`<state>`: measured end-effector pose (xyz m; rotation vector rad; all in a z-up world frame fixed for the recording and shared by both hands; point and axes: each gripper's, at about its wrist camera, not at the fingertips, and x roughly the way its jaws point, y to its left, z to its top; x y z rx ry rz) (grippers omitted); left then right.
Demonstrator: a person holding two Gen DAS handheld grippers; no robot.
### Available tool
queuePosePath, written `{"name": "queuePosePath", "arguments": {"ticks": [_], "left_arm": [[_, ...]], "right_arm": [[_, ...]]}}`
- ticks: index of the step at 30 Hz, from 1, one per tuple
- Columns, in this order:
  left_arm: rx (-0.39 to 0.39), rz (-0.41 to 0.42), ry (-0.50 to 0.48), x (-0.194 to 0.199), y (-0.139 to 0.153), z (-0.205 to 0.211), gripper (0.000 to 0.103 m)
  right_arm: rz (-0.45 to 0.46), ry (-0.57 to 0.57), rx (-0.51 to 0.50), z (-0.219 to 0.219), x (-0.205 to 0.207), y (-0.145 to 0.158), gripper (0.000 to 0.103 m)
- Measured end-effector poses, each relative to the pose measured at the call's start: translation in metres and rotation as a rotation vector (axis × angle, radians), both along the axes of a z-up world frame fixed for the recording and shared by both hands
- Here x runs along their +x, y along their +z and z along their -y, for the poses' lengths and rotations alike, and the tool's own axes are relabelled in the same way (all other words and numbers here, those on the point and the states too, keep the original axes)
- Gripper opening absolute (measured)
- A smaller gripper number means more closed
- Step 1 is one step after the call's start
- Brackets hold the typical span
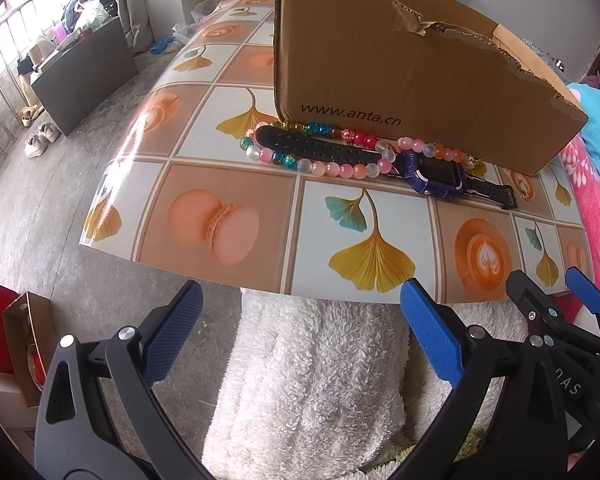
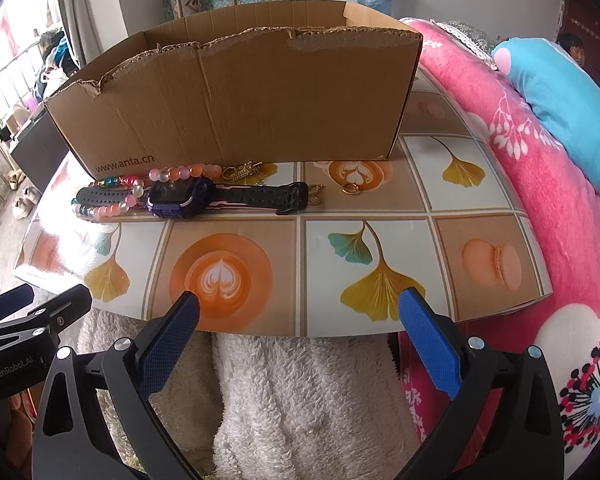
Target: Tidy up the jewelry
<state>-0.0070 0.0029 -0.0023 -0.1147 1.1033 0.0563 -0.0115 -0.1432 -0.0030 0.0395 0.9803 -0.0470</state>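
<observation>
1. Jewelry lies in a loose cluster on the patterned table [image 2: 380, 248], just in front of the cardboard box [image 2: 236, 96]: a beaded bracelet [image 1: 340, 166] of pink, orange, clear and teal beads, a purple-faced watch [image 2: 180, 200] with a black strap lying across the beads, a small gold trinket [image 2: 244, 170] near the box wall, and a gold ring [image 2: 350, 189] a little apart to the watch's side.
2. Nothing appears to have gone into the box yet, though its inside is hidden; I judge the task is at its start.
3. Left gripper [image 1: 300, 324] hangs off the near table edge, fingers wide apart and empty, above a white fleecy cloth [image 1: 312, 380].
4. Right gripper [image 2: 300, 328] sits beside it, likewise spread and empty.
5. Next, one gripper likely needs to reach forward and close on a single piece; the watch overlaps the bracelet, so lifting it cleanly may drag the beads.
</observation>
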Motion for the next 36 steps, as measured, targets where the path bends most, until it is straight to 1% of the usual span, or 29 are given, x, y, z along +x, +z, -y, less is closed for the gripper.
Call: {"name": "queuePosePath", "arguments": {"ticks": [18,25,36], "left_arm": [[-0.001,-0.001,-0.002,0.0,0.0,0.0,0.096],[-0.021,0.014,-0.007,-0.001,0.0,-0.005,0.096],[-0.028,-0.004,-0.036,0.017,-0.003,-0.011,0.096]], "right_arm": [[-0.002,-0.002,-0.004,-0.002,0.001,0.0,0.097],[0.005,-0.009,-0.028,-0.004,0.002,0.004,0.097],[-0.006,-0.035,-0.05,-0.01,0.006,0.004,0.097]]}}
